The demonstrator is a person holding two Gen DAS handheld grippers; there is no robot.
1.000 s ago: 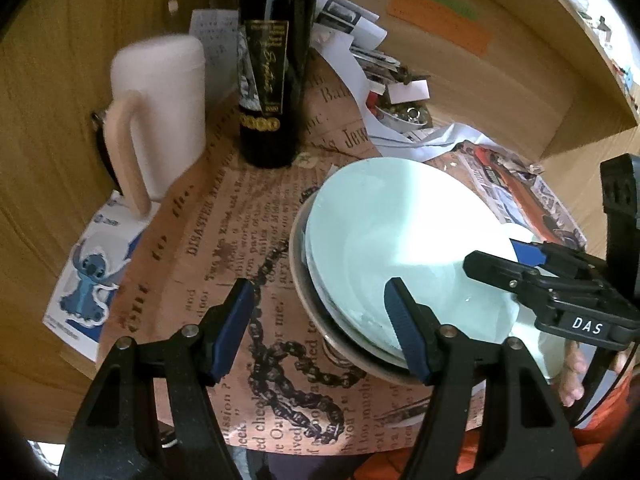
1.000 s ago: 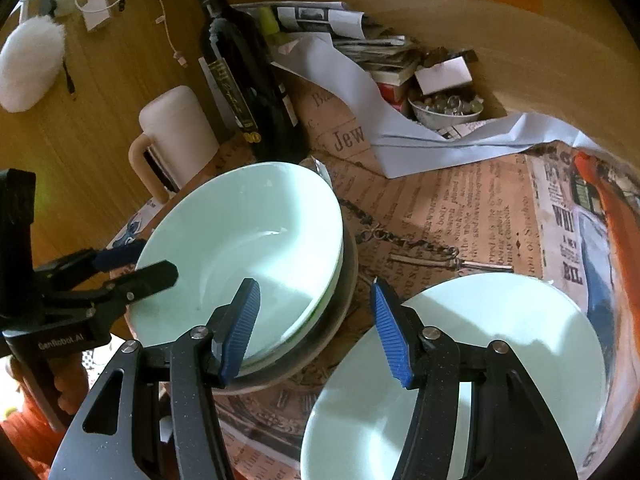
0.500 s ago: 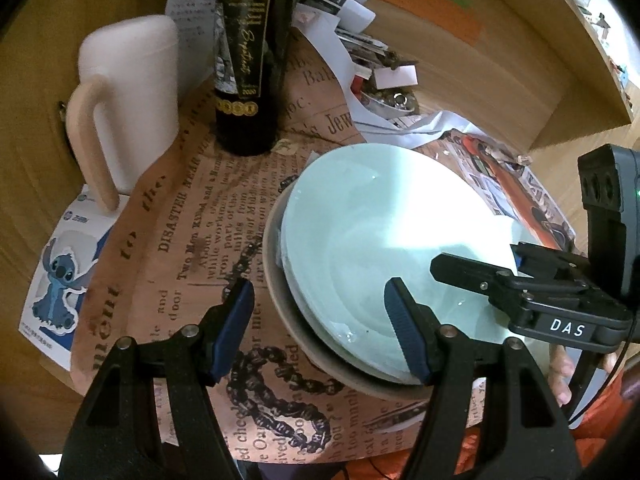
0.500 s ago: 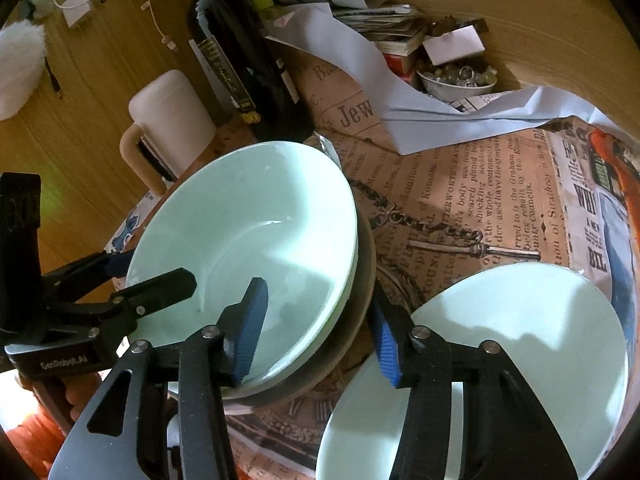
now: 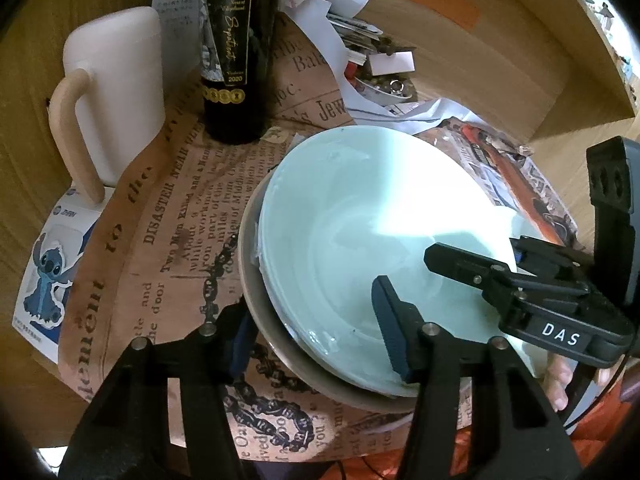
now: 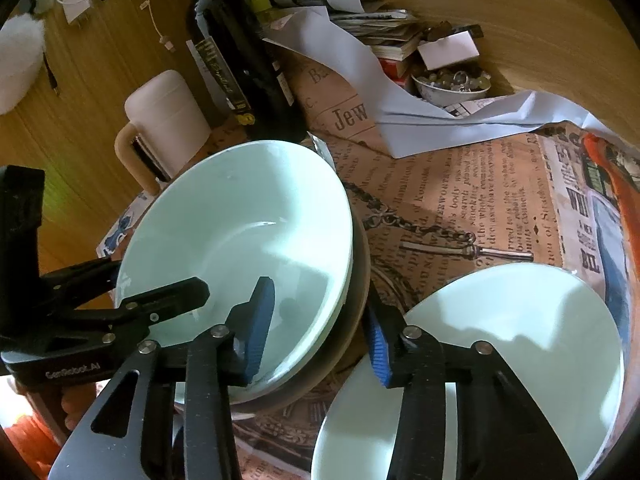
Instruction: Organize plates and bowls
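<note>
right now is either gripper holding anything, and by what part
Both straddle opposite rims of the stacked green bowls: left gripper and right gripper, each with one jaw inside, one outside. Jaws have just been closing; firm contact cannot be told.

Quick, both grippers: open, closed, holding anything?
Left gripper: closing, jaws astride the stacked pale green bowls' rim; grip not confirmed.
Right gripper: likewise, on the opposite rim.
</note>
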